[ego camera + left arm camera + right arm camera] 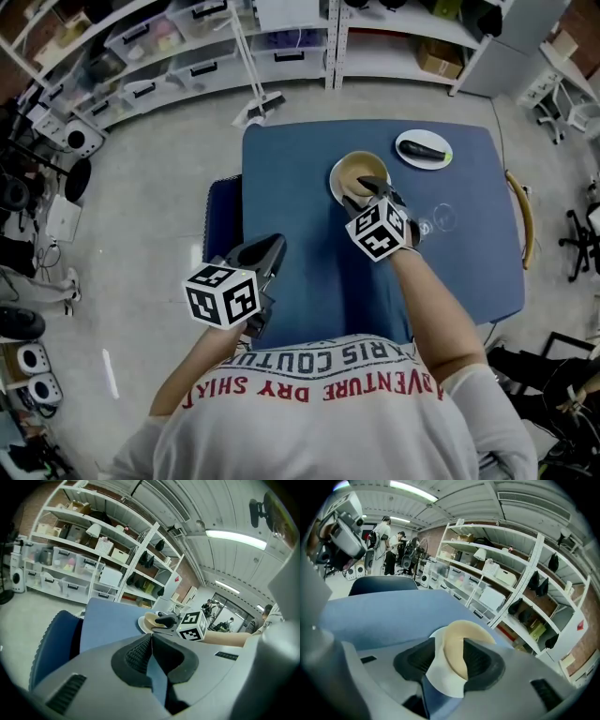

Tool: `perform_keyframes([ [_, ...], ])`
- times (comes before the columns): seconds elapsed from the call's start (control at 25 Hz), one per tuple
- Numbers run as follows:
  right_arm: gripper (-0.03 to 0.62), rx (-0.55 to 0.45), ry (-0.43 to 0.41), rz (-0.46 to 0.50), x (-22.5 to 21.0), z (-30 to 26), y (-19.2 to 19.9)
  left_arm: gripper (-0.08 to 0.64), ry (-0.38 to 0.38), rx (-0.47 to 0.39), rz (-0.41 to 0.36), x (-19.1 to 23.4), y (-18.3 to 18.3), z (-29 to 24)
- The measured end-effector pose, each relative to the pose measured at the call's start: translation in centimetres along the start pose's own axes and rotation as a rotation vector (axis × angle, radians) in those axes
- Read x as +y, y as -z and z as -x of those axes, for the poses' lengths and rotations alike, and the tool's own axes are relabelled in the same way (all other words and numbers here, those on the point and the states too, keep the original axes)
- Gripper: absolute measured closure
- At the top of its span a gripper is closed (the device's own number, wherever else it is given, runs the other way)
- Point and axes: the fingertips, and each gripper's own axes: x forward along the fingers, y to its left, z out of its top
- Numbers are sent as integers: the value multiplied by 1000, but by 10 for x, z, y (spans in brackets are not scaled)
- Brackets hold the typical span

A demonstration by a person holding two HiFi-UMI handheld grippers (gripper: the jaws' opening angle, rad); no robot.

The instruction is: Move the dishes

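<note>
Blue table (300, 178), rim of tan bowl (351, 168) between right gripper (364, 191) jaws — pinched, left gripper (271, 247) closed, empty.

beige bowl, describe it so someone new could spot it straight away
On the blue table, look past the middle, left of the white plate and the clear glass. The beige bowl is the only deep dish, and the right gripper holds its rim.

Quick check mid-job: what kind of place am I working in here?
Probably a lab or workshop storeroom: white shelving racks loaded with plastic storage bins, equipment parked on the bare floor, and a blue table as the work surface.
</note>
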Motion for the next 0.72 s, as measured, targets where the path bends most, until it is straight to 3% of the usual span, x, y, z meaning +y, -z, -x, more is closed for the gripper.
perform_keyframes([
  [0.4, 510, 47, 16, 216, 4, -9, 8, 531, -8, 4, 28, 11, 4, -15],
  [0.72, 547, 74, 7, 332, 12, -14, 8, 531, -14, -3, 34, 19, 6, -15],
])
